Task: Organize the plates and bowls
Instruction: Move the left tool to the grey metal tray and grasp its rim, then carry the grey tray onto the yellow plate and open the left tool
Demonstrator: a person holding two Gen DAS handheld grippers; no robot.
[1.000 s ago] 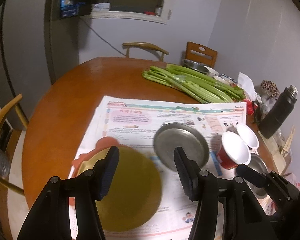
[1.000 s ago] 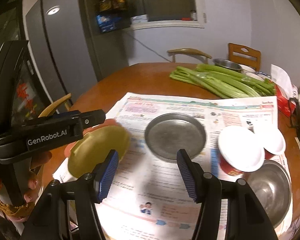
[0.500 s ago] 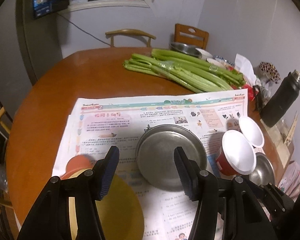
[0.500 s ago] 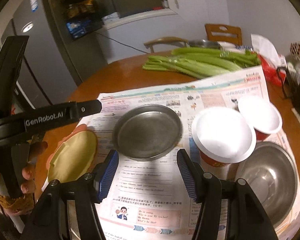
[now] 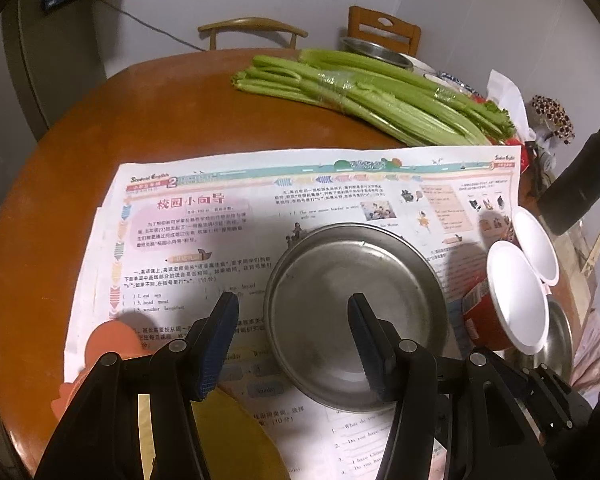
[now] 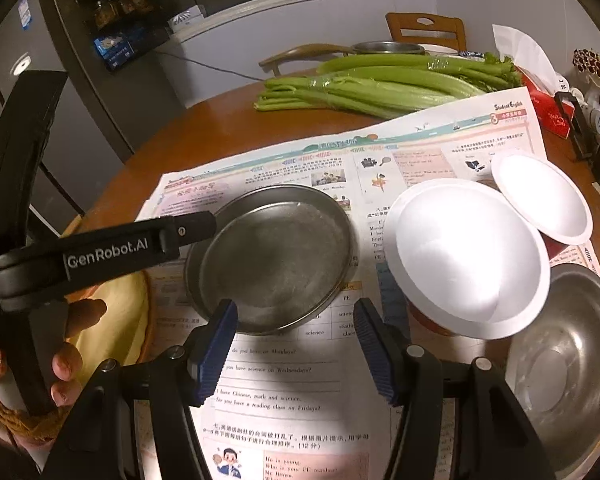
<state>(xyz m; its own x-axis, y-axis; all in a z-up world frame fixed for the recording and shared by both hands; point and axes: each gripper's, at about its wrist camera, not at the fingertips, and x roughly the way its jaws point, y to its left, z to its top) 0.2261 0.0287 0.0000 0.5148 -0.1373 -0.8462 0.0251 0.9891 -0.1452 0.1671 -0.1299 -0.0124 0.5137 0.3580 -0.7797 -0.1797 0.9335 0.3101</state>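
Newspaper (image 5: 204, 216) covers round wooden table (image 5: 80, 152); both hand-held grippers (image 5: 292, 308) (image 6: 296, 316) spread, empty.

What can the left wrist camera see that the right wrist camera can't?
Only the left wrist view shows the black bottle whole and the orange mat under the yellow plate.

Only the right wrist view shows a hand holding the left gripper, the fridge, and the inside of the steel bowl.

Both show the steel plate, two white-lined red bowls, the celery, the newspaper, and open, empty grippers.
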